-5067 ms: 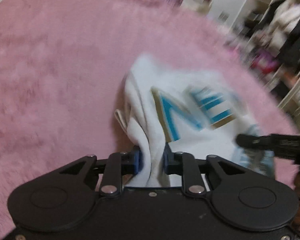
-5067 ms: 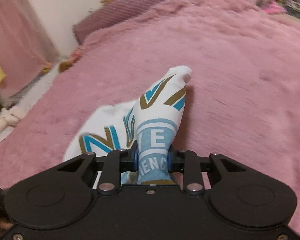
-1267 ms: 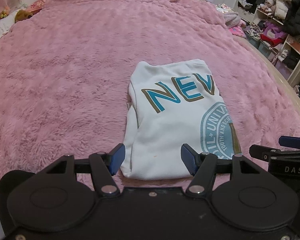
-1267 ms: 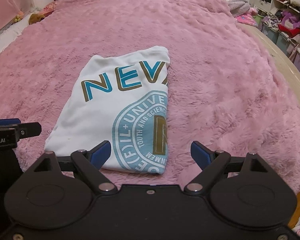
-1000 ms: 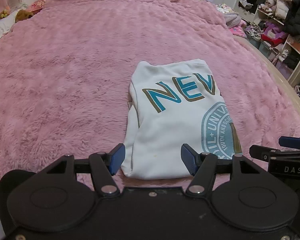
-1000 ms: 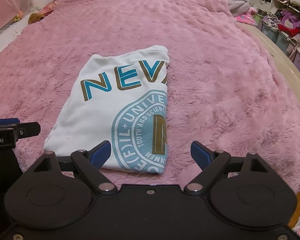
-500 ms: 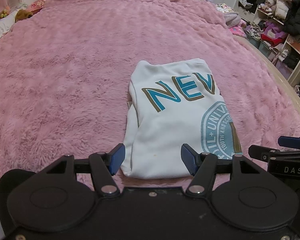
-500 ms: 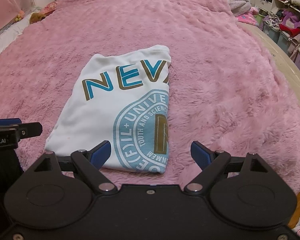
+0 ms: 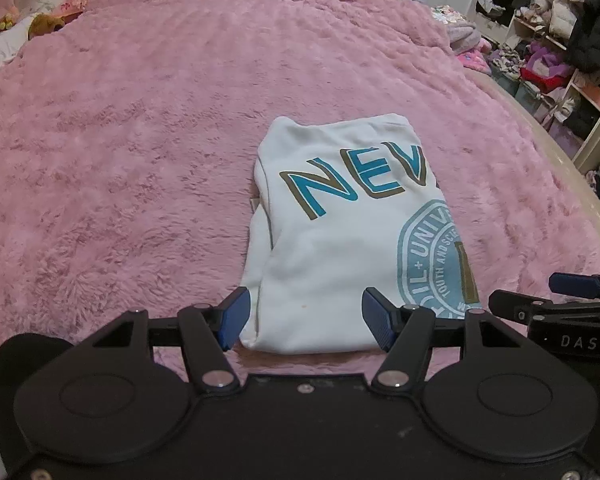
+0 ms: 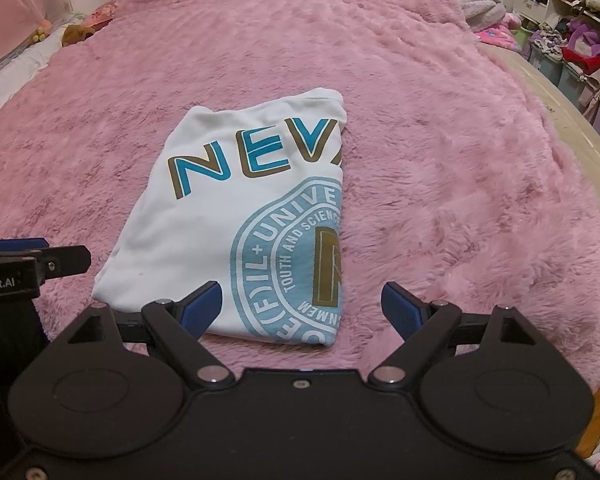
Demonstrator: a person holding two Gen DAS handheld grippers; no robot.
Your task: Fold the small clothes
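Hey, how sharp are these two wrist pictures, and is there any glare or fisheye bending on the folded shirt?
Left wrist view: sharp, no motion blur; the folded white printed T-shirt reads clearly, and the fluffy pink blanket bulges outward toward the edges from fisheye distortion. Right wrist view: equally sharp, soft even indoor light, no glare on the shirt; the cluttered shelves curve at the corner.

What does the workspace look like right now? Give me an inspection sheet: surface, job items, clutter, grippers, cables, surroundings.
Surface: pink fluffy blanket covering the bed.
Job's things: white printed shirt folded into a rectangle, lying flat.
Clutter: stuffed toy at the far left bed edge.
Grippers: left gripper open, over the shirt's near edge; right gripper open, over its near right corner; neither holds cloth.
Cables: nothing seen.
Surroundings: shelves with clothes at right.
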